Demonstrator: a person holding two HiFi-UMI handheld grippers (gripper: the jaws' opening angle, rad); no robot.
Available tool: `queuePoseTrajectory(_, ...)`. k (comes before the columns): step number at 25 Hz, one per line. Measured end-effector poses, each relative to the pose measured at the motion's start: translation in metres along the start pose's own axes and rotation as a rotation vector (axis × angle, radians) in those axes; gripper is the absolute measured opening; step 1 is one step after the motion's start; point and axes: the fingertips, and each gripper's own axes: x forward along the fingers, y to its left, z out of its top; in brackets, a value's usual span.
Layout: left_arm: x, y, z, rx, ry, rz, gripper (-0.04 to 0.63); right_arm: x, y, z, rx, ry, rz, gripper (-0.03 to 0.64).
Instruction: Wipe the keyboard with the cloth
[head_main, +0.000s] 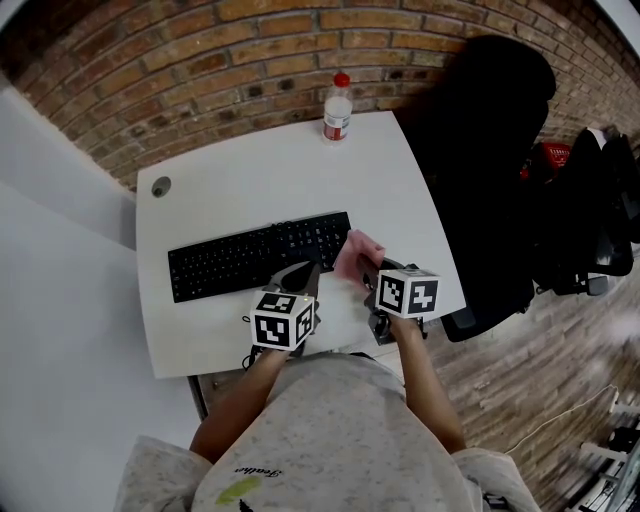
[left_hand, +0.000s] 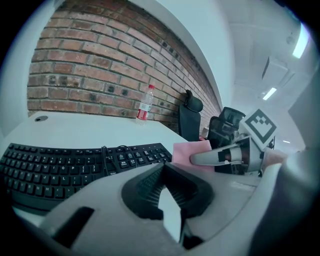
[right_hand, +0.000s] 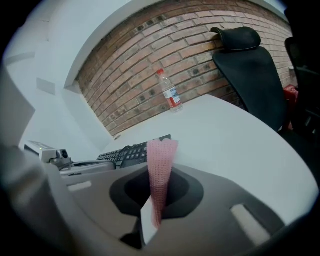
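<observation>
My right gripper (head_main: 368, 275) is closed on the cloth (head_main: 357, 254). In the right gripper view the pink fabric stands pinched between the two jaws, with a free part sticking out past the tips. My left gripper (head_main: 300, 278) holds nothing; its jaws are together at the tips.

The keyboard (head_main: 255, 256) lies on the table (head_main: 270, 170) in front of me. Its long axis goes across me from left to right, with the right end a little farther away. The cloth is just at this right end, by the number keys, so nearly the whole keyboard lies to the left of it. I cannot tell if the cloth touches the keys.

The left gripper is at the front edge of the keyboard, right of its middle. I judge that the wiping is not started, and that the stroke should go leftward along the long axis.
</observation>
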Motion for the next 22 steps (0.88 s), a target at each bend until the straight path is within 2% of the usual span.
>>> queuePoseTrajectory(7, -0.014, 0.006, 0.016, 0.011, -0.041, 0.015, -0.003, -0.014, 0.018, 0.028, -0.082, -0.074, 0.007, 0.026)
queuePoseTrajectory(22, -0.087, 0.064, 0.048, -0.008, -0.145, 0.108, -0.005, 0.0, 0.131, 0.064, -0.281, -0.155, 0.124, 0.026)
